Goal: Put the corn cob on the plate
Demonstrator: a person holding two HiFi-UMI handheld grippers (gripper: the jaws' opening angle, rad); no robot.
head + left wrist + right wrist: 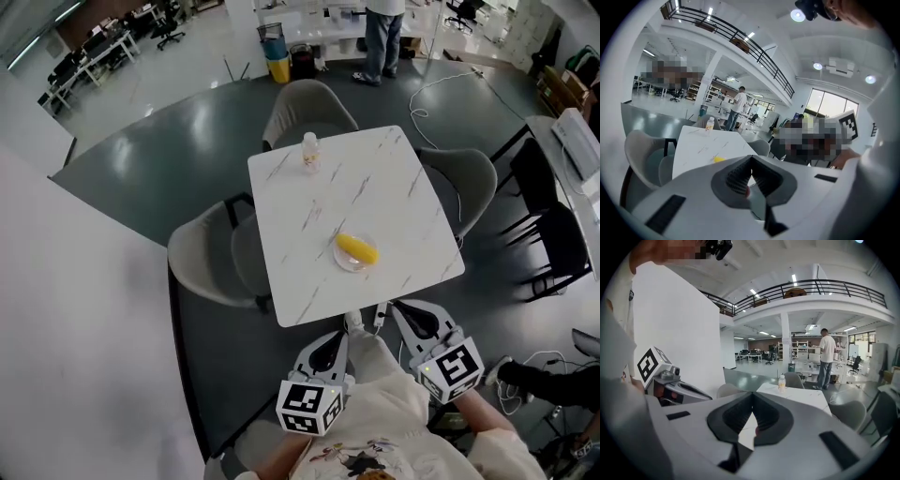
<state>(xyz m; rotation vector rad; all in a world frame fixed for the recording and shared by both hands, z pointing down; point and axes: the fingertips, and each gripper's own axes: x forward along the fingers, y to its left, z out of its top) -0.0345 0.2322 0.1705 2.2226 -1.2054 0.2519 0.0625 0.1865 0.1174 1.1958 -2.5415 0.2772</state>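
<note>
A yellow corn cob (357, 249) lies on a small clear plate (348, 262) near the front right of the white marble table (309, 216). A sliver of the cob (719, 159) shows over the jaw in the left gripper view. Both grippers are held close to the person's body, short of the table's near edge and well apart from the cob. My left gripper (349, 325) is shut with nothing in it, jaw tips together (751, 157). My right gripper (382, 312) is shut and empty too (753, 405).
A small bottle (309, 151) stands at the table's far side. Grey chairs (211, 258) ring the table on the left, far (307, 108) and right (473, 187) sides. A person stands in the distance (382, 37). Black chairs and a desk sit at right (553, 234).
</note>
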